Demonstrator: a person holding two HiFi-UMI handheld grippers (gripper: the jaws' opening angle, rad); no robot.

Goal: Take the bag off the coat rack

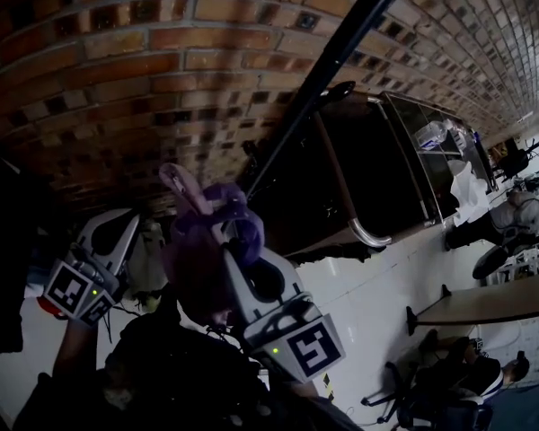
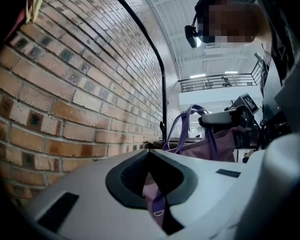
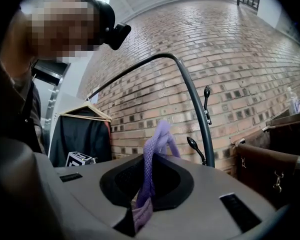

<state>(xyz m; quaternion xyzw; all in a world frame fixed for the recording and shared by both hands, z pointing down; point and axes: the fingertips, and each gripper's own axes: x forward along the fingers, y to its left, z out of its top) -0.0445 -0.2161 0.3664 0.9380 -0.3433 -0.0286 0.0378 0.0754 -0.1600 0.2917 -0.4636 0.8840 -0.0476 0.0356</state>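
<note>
The left gripper's [image 2: 157, 204] jaws are pressed together on a thin purple strap [image 2: 155, 198] with a small ring at its end; where the strap runs below the jaws is hidden. The right gripper's [image 3: 142, 204] jaws pinch the bag's webbed handle [image 3: 152, 156], whose loop stands up above them, just beside a rack hook [image 3: 195, 145] but apart from it. The purple bag [image 1: 198, 259] hangs between the two grippers in the air, near the rack's dark pole [image 1: 323, 70] and in front of the brick wall [image 1: 117, 79]. No tabletop lies under it. In the dim head view its lower part merges with the person's dark clothes and cannot be made out. A dark garment [image 3: 80, 134] hangs on a hanger left of the pole, and a brown case [image 3: 262, 169] is cut off at the right.
</note>
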